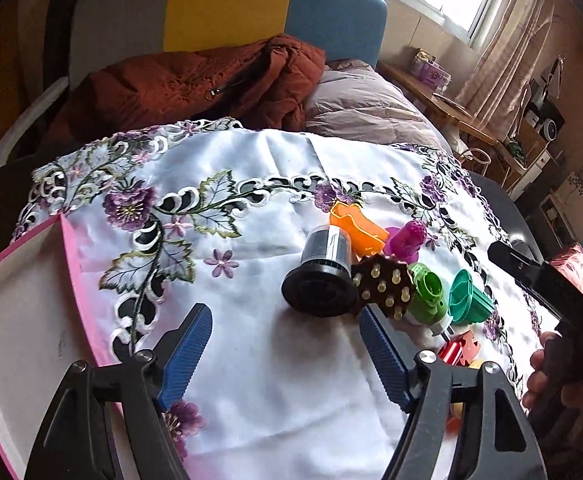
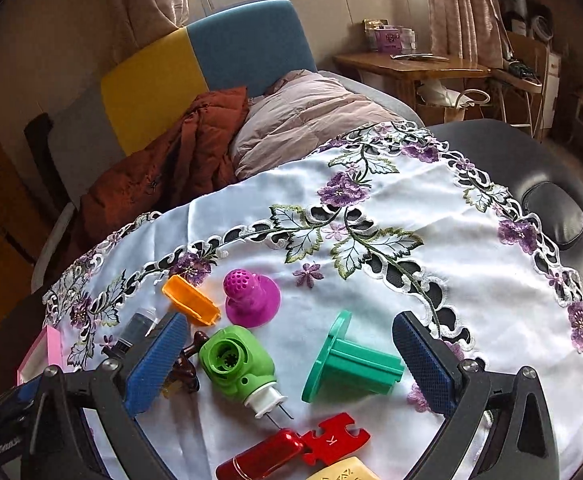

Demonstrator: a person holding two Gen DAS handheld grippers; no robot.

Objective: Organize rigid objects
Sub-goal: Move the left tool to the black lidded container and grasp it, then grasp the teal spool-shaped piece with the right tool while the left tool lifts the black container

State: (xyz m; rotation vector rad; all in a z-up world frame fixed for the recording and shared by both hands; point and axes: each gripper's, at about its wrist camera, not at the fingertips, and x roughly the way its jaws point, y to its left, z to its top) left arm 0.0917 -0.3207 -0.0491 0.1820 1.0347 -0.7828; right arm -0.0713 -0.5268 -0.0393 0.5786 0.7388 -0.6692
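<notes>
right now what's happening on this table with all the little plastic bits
A person holds a two-finger gripper in each hand over an embroidered tablecloth, sorting small rigid objects. Both the left gripper and right gripper are open and hold nothing. The right one hovers around a green plug-in device and a teal spool. A pink-edged tray sits at the left; what shows of it is bare.
</notes>
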